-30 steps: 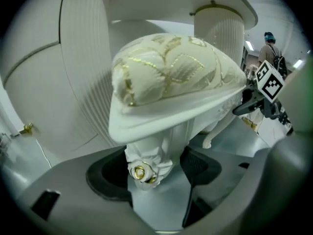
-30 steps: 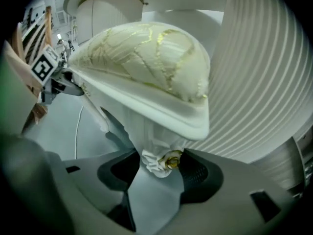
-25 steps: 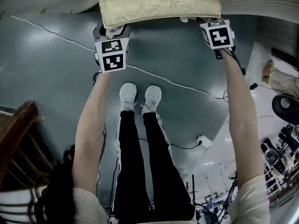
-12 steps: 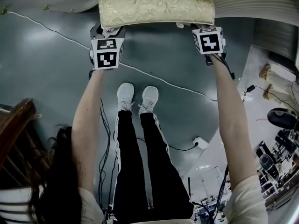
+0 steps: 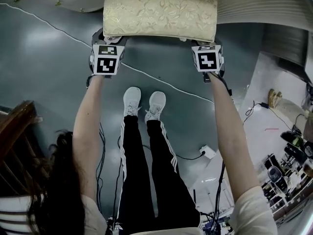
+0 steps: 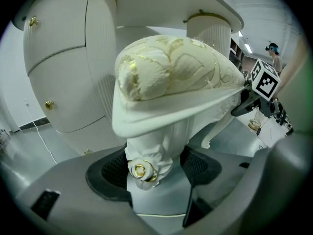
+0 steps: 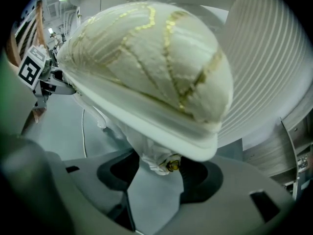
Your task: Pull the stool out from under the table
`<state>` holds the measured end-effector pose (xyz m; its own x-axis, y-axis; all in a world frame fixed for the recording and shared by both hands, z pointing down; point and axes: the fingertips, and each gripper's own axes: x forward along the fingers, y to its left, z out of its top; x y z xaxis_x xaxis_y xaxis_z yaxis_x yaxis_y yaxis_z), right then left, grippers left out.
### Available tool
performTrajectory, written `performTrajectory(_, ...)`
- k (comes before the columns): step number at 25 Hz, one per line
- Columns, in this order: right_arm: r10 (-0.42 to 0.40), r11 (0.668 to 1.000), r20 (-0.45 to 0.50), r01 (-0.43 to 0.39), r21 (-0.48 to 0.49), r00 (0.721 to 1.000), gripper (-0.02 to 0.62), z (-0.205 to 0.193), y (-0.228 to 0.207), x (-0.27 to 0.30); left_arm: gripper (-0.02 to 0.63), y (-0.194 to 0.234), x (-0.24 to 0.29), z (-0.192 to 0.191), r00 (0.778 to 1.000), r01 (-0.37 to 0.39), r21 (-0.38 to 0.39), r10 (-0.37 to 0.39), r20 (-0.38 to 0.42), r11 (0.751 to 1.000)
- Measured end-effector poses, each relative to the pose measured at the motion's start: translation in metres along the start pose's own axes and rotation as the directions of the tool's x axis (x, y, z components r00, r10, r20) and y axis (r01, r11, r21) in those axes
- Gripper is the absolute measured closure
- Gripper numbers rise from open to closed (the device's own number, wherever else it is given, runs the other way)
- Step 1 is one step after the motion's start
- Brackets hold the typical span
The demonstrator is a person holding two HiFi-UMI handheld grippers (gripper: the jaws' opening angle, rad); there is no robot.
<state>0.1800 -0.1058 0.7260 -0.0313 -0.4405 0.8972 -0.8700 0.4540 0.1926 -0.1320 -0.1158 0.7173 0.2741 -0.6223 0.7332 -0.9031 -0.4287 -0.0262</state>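
Only "writing" anywhere was the black-and-white square marker patterns on the cube of each gripper [image 5: 106, 60], nothing you could read as words.

The head view had the whole layout: the stool [image 5: 160, 9] with its cream-and-gold leaf cushion sat on the grey floor [image 5: 49, 67] just ahead of the person's white shoes [image 5: 133, 101]. A thin cable [image 5: 161, 82] ran across between them, and a dark wooden chair [image 5: 19, 126] stood off to the left. It didn't show the jaws though, they were tucked under the seat's near corners.

The gripper views filled that in. The left gripper [image 6: 156, 166] had its jaws set wide but clamped on the carved front leg [image 6: 151, 148], right above a gold rosette. Behind it was the white table [image 6: 63, 72], with rounded drawers and gold knobs, and the stool right in front of it. The right gripper [image 7: 159, 173] was pinching the other front leg [image 7: 154, 155] the same way, with a ribbed white panel [image 7: 264, 67] beside it.
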Motion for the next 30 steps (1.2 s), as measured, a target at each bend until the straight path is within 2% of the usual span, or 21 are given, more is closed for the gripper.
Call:
performTrajectory(6, -0.033, 0.999, 0.004, 0.033, 0.030, 0.999, 0.337, -0.023, 0.041, -0.022, 0.290, 0.005, -0.027, -0.033, 1.000, 0.019, 0.021, -0.019, 0.000, 1.000)
performTrajectory(14, -0.039, 0.998, 0.007, 0.038, 0.043, 0.999, 0.334, -0.054, 0.070, -0.038, 0.290, -0.002, -0.047, -0.063, 0.999, 0.037, 0.039, -0.037, -0.019, 0.999)
performTrajectory(30, 0.018, 0.999, -0.059, -0.015, 0.041, 0.998, 0.336, -0.057, 0.078, -0.045, 0.290, 0.000, -0.056, -0.063, 0.991, 0.055, 0.042, -0.050, -0.122, 0.998)
